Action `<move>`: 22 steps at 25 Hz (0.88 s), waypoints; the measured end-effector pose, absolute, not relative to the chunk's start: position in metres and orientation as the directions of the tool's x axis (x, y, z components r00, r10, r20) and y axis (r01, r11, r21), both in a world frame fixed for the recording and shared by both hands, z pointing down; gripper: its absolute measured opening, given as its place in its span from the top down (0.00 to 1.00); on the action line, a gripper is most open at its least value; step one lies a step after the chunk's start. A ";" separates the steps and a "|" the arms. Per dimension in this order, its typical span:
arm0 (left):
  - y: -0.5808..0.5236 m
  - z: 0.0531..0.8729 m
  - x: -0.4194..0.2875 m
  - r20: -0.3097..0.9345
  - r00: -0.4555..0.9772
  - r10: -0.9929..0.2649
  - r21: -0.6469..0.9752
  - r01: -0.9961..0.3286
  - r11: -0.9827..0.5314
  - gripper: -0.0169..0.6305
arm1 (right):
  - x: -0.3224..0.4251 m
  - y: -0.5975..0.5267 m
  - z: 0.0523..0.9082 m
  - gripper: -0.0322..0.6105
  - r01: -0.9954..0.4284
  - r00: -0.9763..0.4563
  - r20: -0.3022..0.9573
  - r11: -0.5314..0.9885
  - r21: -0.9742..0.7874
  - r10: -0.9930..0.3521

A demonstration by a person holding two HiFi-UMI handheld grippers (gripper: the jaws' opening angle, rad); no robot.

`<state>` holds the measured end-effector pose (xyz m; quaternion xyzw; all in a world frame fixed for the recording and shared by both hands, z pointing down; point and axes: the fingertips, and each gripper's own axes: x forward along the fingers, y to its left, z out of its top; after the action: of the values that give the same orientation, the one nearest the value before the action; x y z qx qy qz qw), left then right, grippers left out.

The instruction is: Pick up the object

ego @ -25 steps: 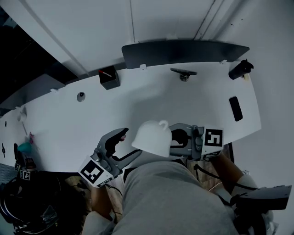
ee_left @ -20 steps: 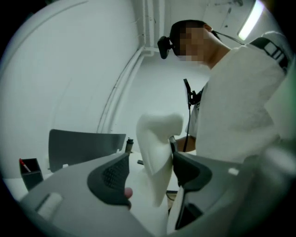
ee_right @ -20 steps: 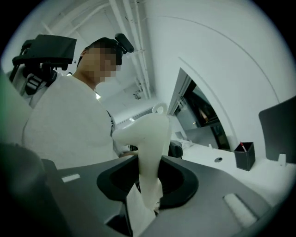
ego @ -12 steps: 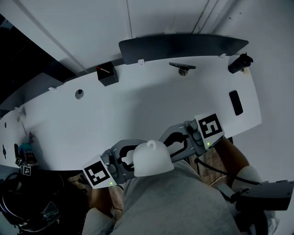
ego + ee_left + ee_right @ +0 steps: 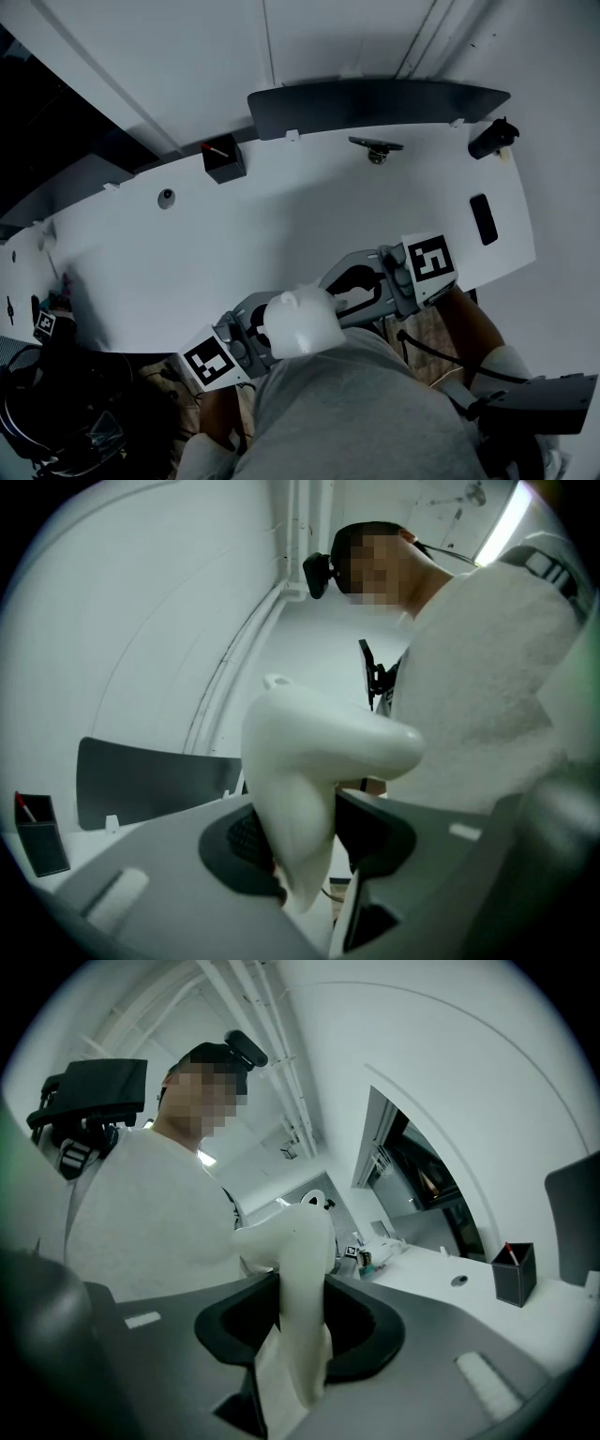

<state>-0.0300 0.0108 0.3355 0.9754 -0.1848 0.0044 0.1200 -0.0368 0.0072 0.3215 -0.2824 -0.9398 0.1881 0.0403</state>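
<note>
Standing well behind the white object are pen holder and dark panel.

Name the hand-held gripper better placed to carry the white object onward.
Right, probably: the right hand-held gripper clamps the white object deep between its pads; the left hand-held gripper has jaws that have just been closing around its other side.

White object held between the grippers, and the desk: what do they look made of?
White object: probably soft silicone or rubbery plastic with a smooth satin finish; it looks pinched thin where gripped. Desk: likely white laminate, matte; flat and even, no grain visible.
</note>
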 end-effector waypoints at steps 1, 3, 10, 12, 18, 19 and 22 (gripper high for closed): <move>0.009 0.337 -0.031 0.051 0.928 -0.369 0.236 -0.370 -0.898 0.72 | -0.038 0.006 0.323 0.73 0.508 -0.840 -0.015 0.778 -0.370 0.542; 0.007 0.339 -0.030 0.044 0.924 -0.379 0.243 -0.378 -0.893 0.72 | -0.036 0.007 0.325 0.70 0.504 -0.840 0.006 0.783 -0.364 0.543; 0.001 0.333 -0.039 -0.013 0.915 -0.404 0.287 -0.384 -0.878 0.72 | -0.027 -0.007 0.330 0.59 0.462 -0.860 0.054 0.820 -0.337 0.507; -0.006 0.325 -0.058 -0.067 0.886 -0.459 0.293 -0.423 -0.858 0.72 | -0.020 -0.030 0.329 0.62 0.372 -0.910 0.049 0.860 -0.349 0.412; -0.025 0.297 -0.103 -0.322 0.726 -0.608 0.457 -0.443 -0.771 0.73 | -0.022 -0.067 0.322 0.65 0.160 -0.987 -0.055 0.904 -0.396 0.151; -0.027 0.296 -0.106 -0.342 0.697 -0.630 0.480 -0.447 -0.755 0.73 | -0.024 -0.068 0.324 0.66 0.129 -0.992 -0.061 0.908 -0.399 0.114; -0.037 0.303 -0.110 -0.313 0.612 -0.727 0.499 -0.545 -0.674 0.75 | -0.031 -0.074 0.329 0.69 0.012 -0.998 -0.066 0.920 -0.391 -0.015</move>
<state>-0.1098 -0.0370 0.3026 0.8795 -0.3615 -0.2518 0.1802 -0.0309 -0.0737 0.3290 0.0007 -0.9793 0.1994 -0.0340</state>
